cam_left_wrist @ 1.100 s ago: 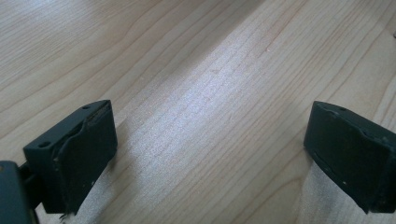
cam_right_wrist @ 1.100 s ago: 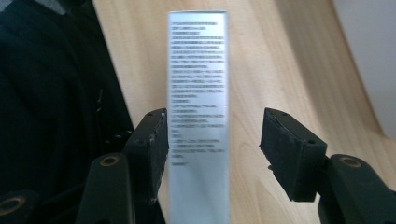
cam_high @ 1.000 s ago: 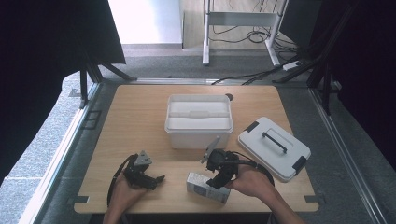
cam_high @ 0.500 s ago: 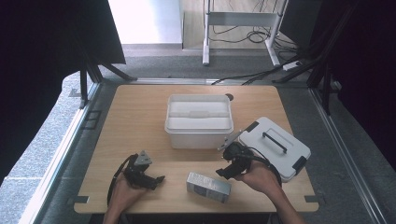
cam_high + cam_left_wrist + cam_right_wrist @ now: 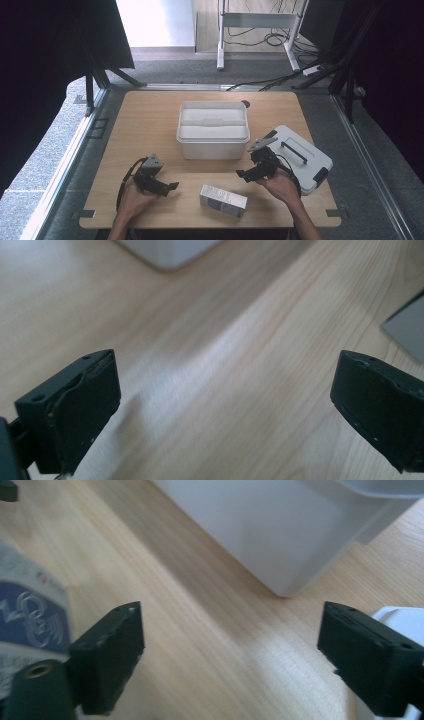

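A person works at a wooden bench (image 5: 150, 125) with a hand-held gripper in each hand. The small carton (image 5: 223, 200), white with a dark printed face, lies flat near the front edge of the bench, between the two hands and touching neither. The right gripper (image 5: 241, 175) hovers just beyond and to the right of it, jaws pointing left toward the open white bin (image 5: 213, 129). Those jaws have just been opening and now stand wide apart with only bare wood between them. The left gripper (image 5: 172, 186) rests low at the front left, also spread wide and empty, its tips aimed at the carton's left end.

The carton's long axis runs roughly left to right, slightly skewed, so it lies broadside to the person. The right hand looks a little nearer; a fresh grasp would probably mean swinging back toward the person and down.

The bin's lid (image 5: 300, 157) lies flat at the right, partly behind the right hand (image 5: 280, 186). In the right gripper view the carton (image 5: 27, 625) is cut off at the left edge and blurred, its print unreadable. The bin's interior cannot be made out clearly.
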Motion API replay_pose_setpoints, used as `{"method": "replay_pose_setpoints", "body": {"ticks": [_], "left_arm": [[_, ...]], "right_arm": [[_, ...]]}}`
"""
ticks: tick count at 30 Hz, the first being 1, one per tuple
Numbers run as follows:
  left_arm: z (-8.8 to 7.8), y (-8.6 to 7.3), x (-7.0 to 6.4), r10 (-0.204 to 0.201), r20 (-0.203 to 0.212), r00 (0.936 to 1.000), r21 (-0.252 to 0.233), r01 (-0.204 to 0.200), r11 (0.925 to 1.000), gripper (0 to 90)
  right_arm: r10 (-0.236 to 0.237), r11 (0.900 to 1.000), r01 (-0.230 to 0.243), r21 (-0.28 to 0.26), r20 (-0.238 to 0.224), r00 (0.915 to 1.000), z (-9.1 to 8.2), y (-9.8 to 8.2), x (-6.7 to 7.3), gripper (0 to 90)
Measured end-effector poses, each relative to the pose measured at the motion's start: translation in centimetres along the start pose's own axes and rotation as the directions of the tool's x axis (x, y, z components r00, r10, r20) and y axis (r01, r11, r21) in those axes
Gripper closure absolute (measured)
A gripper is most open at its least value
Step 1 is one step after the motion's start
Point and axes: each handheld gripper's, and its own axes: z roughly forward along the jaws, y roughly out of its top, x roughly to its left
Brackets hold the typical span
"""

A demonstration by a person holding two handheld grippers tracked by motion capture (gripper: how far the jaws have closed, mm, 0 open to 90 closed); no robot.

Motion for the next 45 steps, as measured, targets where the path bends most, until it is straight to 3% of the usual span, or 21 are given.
{"method": "replay_pose_setpoints", "body": {"ticks": [3,6,11,12,17,22,27,31,35,45], "left_arm": [[0.0,0.9,0.3,0.007,0.006,1.0,-0.01,-0.007,0.9999,0.0],[0.1,3.1,0.9,0.031,0.012,0.9994,-0.009,-0.031,0.9995,0.0],[0.3,5.2,1.5,0.061,0.016,0.998,-0.005,-0.061,0.9981,0.0],[0.5,6.2,1.7,0.076,0.0,0.9971,-0.007,-0.076,0.9971,0.0],[1.0,7.8,2.4,0.1,-0.004,0.9949,-0.017,-0.101,0.9948,0.0],[2.0,9.0,2.7,0.112,-0.006,0.9937,0.003,-0.112,0.9938,0.0],[2.8,9.5,2.9,0.109,0.009,0.994,-0.005,-0.109,0.994,2.7],[2.8,9.5,2.6,0.125,-0.007,0.9921,0.009,-0.125,0.9921,2.4],[2.6,9.3,2.3,0.123,-0.002,0.9923,0.016,-0.123,0.9922,0.9],[1.2,7.8,0.6,0.144,0.017,0.9894,0.029,-0.144,0.9891,0.0]], "right_arm": [[0.023,0.999,-0.023,-0.038,-0.012,0.9997,0.5,-0.1,-0.8,5.0],[0.033,0.998,-0.033,-0.062,0.0,0.9995,1.1,0.0,-1.5,0.0],[0.055,0.991,-0.055,-0.121,-0.009,0.9985,1.8,0.4,-2.7,0.0],[0.057,0.99,-0.058,-0.131,-0.013,0.9983,1.9,0.6,-2.9,0.0],[0.054,0.986,-0.057,-0.16,-0.02,0.9983,2.4,1.1,-3.4,0.0],[0.049,0.981,-0.052,-0.185,-0.021,0.9986,3.0,1.6,-3.8,0.0],[0.041,0.982,-0.048,-0.184,-0.042,0.9983,3.3,2.1,-4.0,5.8],[0.04,0.983,-0.045,-0.178,-0.034,0.9986,3.3,2.2,-3.9,5.8],[0.025,0.986,-0.03,-0.164,-0.027,0.9993,3.3,2.2,-3.3,3.2],[0.005,0.989,-0.015,-0.146,-0.073,0.9973,2.1,1.1,-1.4,2.1]]}}
